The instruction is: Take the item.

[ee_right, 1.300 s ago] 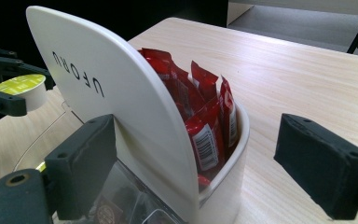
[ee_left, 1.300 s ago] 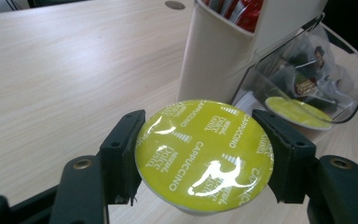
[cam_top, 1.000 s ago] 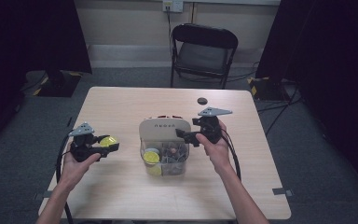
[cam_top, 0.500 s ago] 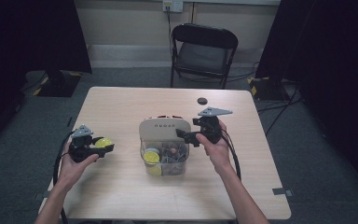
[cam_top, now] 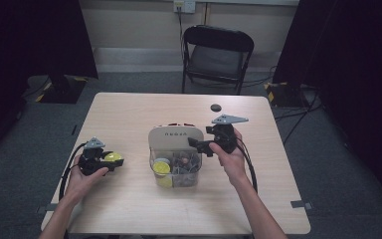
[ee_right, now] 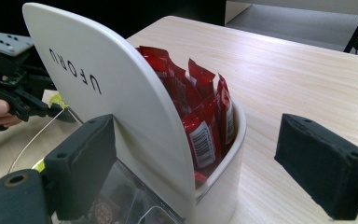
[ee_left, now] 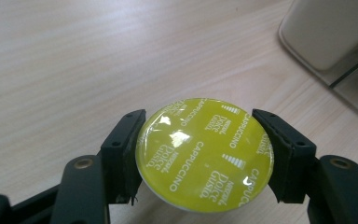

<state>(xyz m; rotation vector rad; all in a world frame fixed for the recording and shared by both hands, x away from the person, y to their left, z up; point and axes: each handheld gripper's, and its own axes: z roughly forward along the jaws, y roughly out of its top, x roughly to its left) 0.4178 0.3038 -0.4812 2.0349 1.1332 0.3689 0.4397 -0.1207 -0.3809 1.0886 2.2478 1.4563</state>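
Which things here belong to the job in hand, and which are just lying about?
In use:
- left gripper, shut on the round yellow cappuccino capsule
- right gripper, open around the cream plastic organiser
- clear front compartment with more capsules
- red sachets in the rear compartment

Lying about:
- small black round object on the wooden table
- black folding chair

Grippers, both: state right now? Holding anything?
Left gripper: shut on the yellow Dolce Gusto cappuccino capsule, above the table.
Right gripper: open, holding nothing, jaws either side of the white organizer's back panel.
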